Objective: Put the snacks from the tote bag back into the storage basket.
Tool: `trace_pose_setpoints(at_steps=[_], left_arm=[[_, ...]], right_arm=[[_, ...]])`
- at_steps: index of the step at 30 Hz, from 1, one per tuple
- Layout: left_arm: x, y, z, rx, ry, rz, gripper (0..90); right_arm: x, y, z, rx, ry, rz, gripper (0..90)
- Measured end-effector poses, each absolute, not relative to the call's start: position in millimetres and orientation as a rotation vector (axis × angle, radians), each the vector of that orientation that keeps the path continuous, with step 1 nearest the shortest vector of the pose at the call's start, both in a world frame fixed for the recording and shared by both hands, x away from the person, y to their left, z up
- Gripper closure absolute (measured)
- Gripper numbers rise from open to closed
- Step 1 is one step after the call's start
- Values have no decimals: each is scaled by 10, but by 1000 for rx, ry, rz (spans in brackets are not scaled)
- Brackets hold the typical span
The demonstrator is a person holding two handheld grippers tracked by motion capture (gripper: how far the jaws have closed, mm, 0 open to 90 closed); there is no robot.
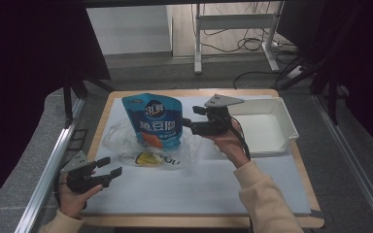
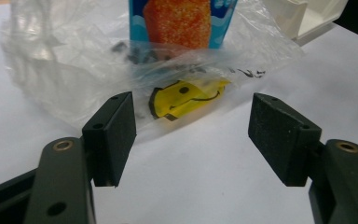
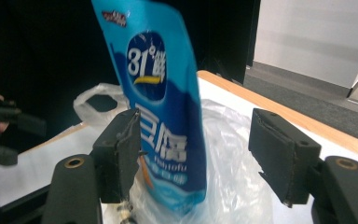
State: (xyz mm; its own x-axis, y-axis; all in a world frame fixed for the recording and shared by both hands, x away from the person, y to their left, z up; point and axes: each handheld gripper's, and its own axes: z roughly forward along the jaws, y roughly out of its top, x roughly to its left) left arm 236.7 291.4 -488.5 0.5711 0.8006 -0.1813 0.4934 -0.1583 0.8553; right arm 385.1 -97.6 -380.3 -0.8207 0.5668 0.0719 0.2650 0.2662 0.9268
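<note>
Resting low near the table's front left corner, the left gripper point(image 1: 112, 166) is held level with its jaws spread wide and nothing between them. Just ahead of its jaws, a crumpled clear plastic bag point(image 1: 121, 138) lies on the white mat point(image 1: 199, 184), and a yellow smiley face point(image 2: 186, 98) printed on the bag is seen between the two pads in the left gripper view. Standing upright in the bag, beyond that print, is a blue pouch point(image 1: 154, 121) with white lettering. To the pouch's right, the right gripper point(image 1: 188, 118) is held raised and pointed at it, jaws released; in the right gripper view the pouch point(image 3: 163, 116) stands between the parted pads, close against the left pad, with a clear gap to the right pad. Behind the right gripper, a white tray point(image 1: 284, 119) sits at the table's far right.
</note>
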Motion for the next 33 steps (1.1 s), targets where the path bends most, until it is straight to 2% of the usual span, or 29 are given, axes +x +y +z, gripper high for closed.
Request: trace_pose_setpoints(at_steps=[9, 17, 21, 27, 33], left_arm=[[2367, 2860, -4910, 1834, 1046, 376, 320], [2382, 2880, -4962, 1834, 1062, 365, 319], [2390, 2896, -4976, 1832, 1066, 364, 320], [2404, 2897, -4998, 1837, 1070, 356, 320], [2411, 2888, -5013, 1841, 1070, 350, 320]], right_arm=[[4056, -817, -3711, 778, 2283, 1598, 362], [4172, -599, -3764, 762, 2325, 1629, 450], [4206, -528, -3779, 750, 2335, 1624, 529], [4246, -479, -3812, 726, 2338, 1654, 698], [4295, -481, -3831, 706, 2344, 1685, 794]])
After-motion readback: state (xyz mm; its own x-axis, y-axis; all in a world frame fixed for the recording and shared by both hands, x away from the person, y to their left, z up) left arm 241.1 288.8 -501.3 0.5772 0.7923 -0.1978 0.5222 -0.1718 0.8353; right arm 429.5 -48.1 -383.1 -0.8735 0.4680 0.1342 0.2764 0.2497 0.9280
